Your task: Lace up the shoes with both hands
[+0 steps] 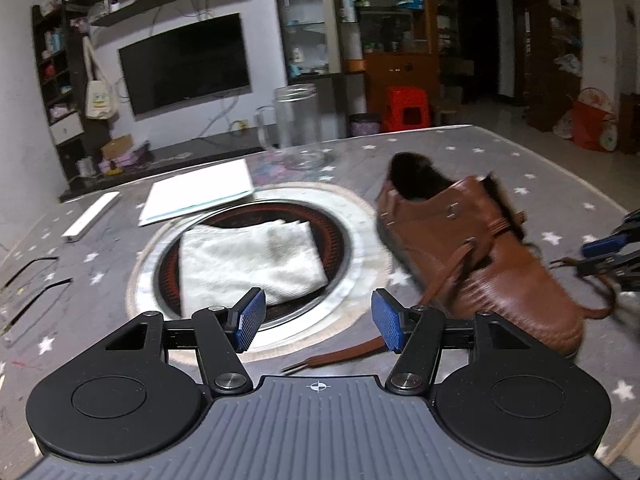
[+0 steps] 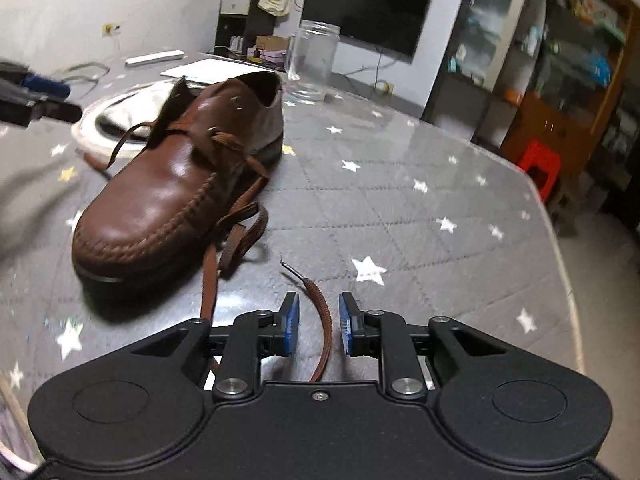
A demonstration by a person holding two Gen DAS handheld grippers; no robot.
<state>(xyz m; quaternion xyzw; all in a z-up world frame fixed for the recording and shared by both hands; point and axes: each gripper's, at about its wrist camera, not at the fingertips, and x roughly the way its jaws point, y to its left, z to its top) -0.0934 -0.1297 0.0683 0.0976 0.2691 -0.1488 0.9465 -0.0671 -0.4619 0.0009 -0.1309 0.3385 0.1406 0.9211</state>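
One empty glass jar [image 1: 296,128] stands behind the brown shoe [image 2: 176,184] on the starred table [image 2: 440,184]. Left gripper [image 1: 318,322] gapes open; right gripper [image 2: 319,330] straddles a lace [image 2: 322,320], unclosed.

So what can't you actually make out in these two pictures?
- Left view: the shoe is blurred, so its eyelets and lace routing are unclear.
- Left view: the right gripper is cut off by the edge.
- Right view: the lace runs under the gripper body.
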